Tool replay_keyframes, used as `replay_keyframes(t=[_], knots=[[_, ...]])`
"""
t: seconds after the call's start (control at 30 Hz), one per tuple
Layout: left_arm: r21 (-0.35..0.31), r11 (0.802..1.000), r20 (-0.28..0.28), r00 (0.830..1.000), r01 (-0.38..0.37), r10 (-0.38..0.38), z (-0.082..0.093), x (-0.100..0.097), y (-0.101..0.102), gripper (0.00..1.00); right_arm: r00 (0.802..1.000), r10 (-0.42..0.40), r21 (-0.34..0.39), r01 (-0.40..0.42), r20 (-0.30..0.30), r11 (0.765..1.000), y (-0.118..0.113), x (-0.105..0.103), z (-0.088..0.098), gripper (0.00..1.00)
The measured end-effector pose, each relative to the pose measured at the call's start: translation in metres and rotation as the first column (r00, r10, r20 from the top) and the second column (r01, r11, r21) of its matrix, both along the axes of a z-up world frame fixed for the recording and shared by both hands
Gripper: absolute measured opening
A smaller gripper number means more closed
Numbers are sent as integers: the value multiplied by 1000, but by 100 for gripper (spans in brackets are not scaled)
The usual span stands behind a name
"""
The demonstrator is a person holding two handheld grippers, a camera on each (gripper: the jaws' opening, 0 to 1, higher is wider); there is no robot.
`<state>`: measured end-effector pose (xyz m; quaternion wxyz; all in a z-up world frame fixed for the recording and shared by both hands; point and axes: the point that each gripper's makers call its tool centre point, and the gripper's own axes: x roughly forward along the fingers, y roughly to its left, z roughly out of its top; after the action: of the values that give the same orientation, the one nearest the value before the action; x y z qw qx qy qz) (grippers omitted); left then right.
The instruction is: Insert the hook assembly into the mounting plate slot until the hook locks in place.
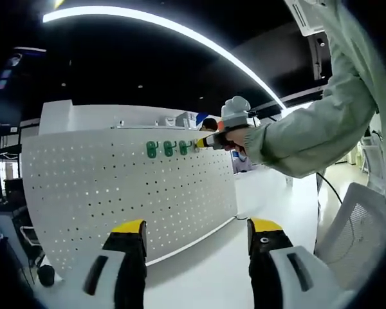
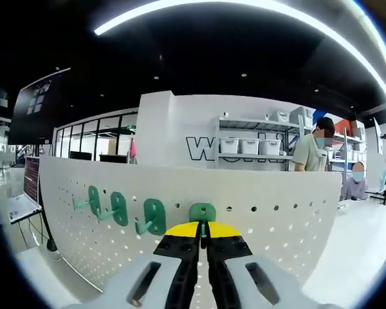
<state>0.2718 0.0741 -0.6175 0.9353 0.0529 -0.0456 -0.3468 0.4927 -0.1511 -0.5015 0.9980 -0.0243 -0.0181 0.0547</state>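
- In the left gripper view the left gripper [image 1: 197, 239] stands open, its two yellow-tipped jaws wide apart with nothing between them, low in front of the pegboard [image 1: 128, 193].
- The pegboard is a white perforated mounting plate standing upright on the white table [image 1: 270, 193]; the left gripper hangs well short of its face.
- In the right gripper view the right gripper [image 2: 203, 233] is right up against the pegboard's face, its jaws pressed almost together on the stem of a green hook [image 2: 202, 212].
- That hook's green back plate lies against the pegboard near the top edge; whether it has locked into the holes cannot be told.
- Beside it on the pegboard, along the same row, sit three more green hooks [image 2: 119, 207], their prongs pointing out from the board.
- From the left gripper view, the right gripper shows at the pegboard's upper edge, at the end of that green row, held by a hand [image 1: 237, 138] with a pale green sleeve [image 1: 321, 122] behind it.
- Beyond the pegboard stand shelves [image 2: 254, 145] with white bins, and two people [image 2: 314, 151] beside them.
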Motion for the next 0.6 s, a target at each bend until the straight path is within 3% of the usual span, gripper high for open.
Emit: replay_keyframes(t=[0.6], knots=[[-13, 1000, 7, 1000, -11, 11, 3, 1, 3, 66, 999, 1, -9, -2, -40, 1000, 0, 7, 0, 1]])
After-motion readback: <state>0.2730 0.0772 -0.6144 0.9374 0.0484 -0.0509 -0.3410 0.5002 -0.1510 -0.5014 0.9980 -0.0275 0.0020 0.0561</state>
